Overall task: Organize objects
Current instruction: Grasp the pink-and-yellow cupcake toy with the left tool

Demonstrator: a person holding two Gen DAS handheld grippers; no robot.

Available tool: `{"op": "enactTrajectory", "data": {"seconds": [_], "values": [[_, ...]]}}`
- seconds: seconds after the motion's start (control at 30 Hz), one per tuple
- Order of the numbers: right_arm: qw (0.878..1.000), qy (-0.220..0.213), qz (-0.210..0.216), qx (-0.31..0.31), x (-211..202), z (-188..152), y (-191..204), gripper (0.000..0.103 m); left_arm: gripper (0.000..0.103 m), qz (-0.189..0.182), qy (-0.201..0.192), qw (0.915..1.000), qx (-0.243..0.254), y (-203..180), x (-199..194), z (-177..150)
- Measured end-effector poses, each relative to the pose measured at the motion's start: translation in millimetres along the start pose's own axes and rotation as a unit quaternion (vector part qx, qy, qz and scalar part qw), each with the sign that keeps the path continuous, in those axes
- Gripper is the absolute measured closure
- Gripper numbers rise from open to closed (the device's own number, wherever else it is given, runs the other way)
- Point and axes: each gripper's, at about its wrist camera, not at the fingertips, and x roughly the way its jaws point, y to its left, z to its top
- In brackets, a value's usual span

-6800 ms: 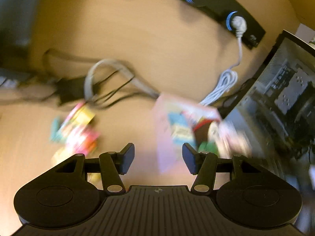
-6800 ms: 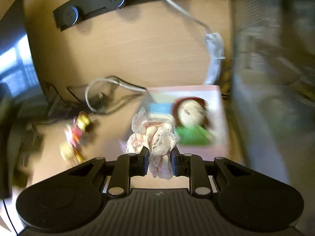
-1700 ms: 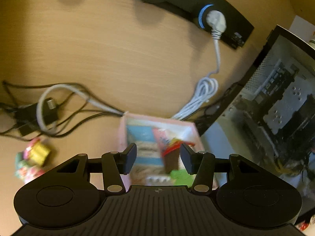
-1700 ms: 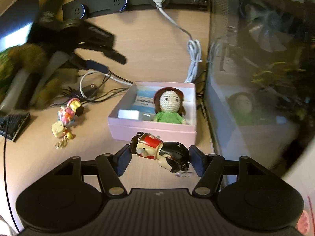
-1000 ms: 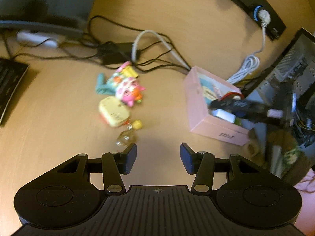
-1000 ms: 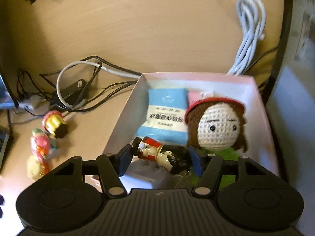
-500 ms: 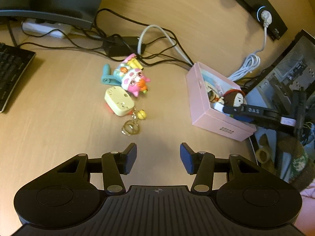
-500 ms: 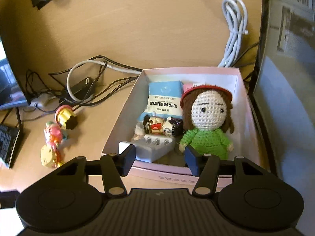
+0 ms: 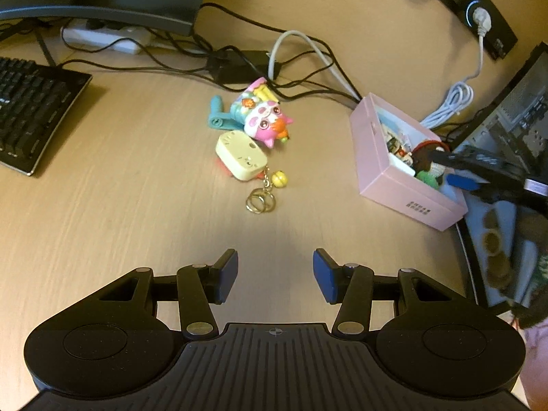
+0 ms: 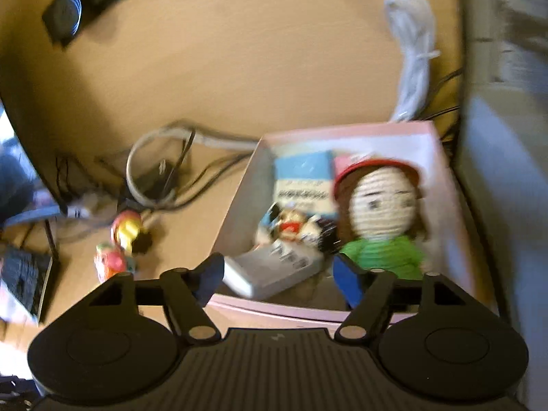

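The pink box [image 9: 404,188] sat on the wooden desk [image 9: 120,188], near the glass computer case [image 9: 520,109]. Inside it lay a knitted doll [image 10: 380,212] with a red hat and green top, a blue packet [image 10: 304,178], a white block [image 10: 270,270] and a small shiny figure [image 10: 294,226]. That view was blurry, so the figure could only be guessed at.

Three toys were not yet in the box. They lay close together in the middle of the desk, well apart from the box: a pink cat toy [image 9: 263,120], a cream charm [image 9: 239,154] with gold rings [image 9: 260,202] and a little bell, and a teal clip [image 9: 217,116].

The left gripper [image 9: 275,274] hung over bare desk with its fingers spread wide and nothing between them. The right gripper [image 10: 277,277] was also spread and empty, over the near edge of the box.

The cat toy looked like hard, smooth plastic. It was probably light but bumpy and a bit slippery, so a pinch across its round middle would be best. The cream charm looked flat and boxy with soft corners. Its two flat sides would be easy to squeeze. The rings would dangle and swing, so they were a poor place to grab. The doll looked soft and squashy, and the box looked like thin card that could slide if bumped.
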Motion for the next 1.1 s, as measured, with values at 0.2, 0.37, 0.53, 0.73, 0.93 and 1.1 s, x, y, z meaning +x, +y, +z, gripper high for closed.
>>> {"op": "enactTrajectory", "data": {"seconds": [0.2,0.37,0.53,0.73,0.93,1.1], "values": [[0.998,-0.051,-0.027,-0.006,-47,-18,2,0.032,0.050,0.003,-0.027,0.9995,0.013,-12,14,13],[0.996,-0.046,-0.033,-0.069,-64,-54,30,0.027,0.050,0.017,-0.069,0.9971,-0.028,-15,31,57],[0.989,-0.039,-0.045,-0.138,-72,-91,48,0.026,0.050,0.045,-0.064,0.9944,-0.071,-13,71,102],[0.989,-0.022,-0.055,-0.132,-78,-115,40,0.025,0.054,0.053,0.000,0.9986,-0.003,-33,116,114],[0.991,-0.016,-0.076,-0.111,-82,-118,19,0.023,0.054,0.018,-0.060,0.9956,0.070,-48,89,106],[0.991,-0.013,-0.076,-0.110,-79,-119,17,0.022,0.054,0.083,-0.077,0.9920,0.055,-28,105,138]]}}
